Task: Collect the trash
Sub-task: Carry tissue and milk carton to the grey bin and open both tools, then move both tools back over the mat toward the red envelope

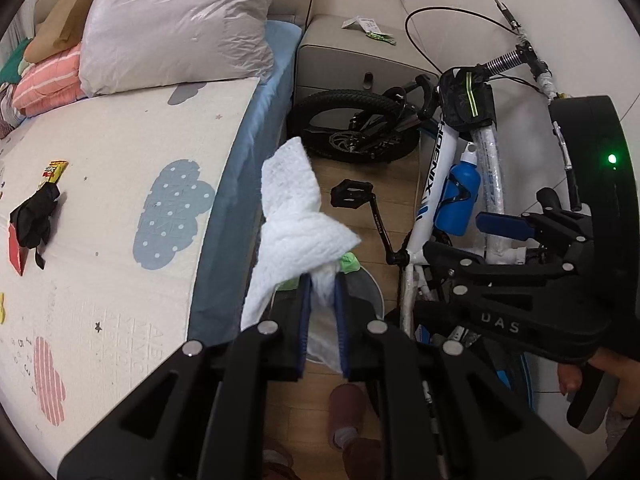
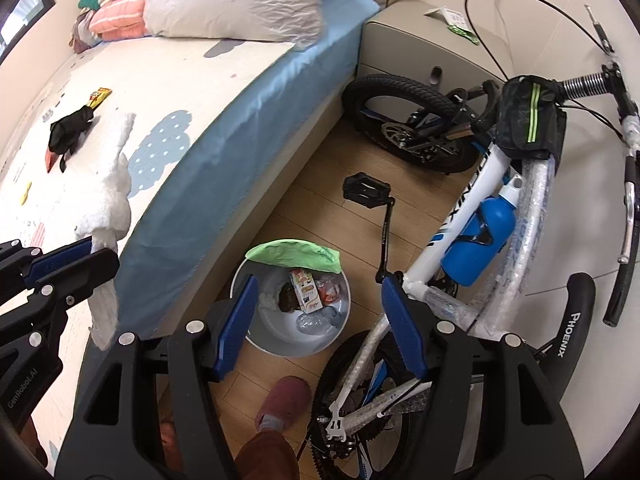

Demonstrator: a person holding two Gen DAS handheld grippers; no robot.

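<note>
My left gripper (image 1: 322,280) is shut on a crumpled white paper towel (image 1: 296,216), which stands up above the blue pads and hangs below them. It hovers beside the bed edge, over the floor. A round pale trash bin (image 2: 280,350) stands on the wooden floor between bed and bicycle, a green bag (image 2: 296,254) draped over its far rim. Inside lie a small carton (image 2: 306,286), wrappers and clear plastic. My right gripper (image 2: 320,284) is open above the bin with nothing between its pads. The left gripper (image 2: 102,250) with the towel shows at the left of the right wrist view.
A bed (image 1: 120,200) with a cloud-print mat holds a yellow wrapper (image 1: 54,170), a black glove (image 1: 34,216) and a red packet (image 1: 16,254). A white bicycle (image 2: 472,208) leans at the right. The nightstand (image 1: 348,60) carries paper tags and a green wrapper (image 1: 380,37). A person's slippered foot (image 2: 284,400) stands near the bin.
</note>
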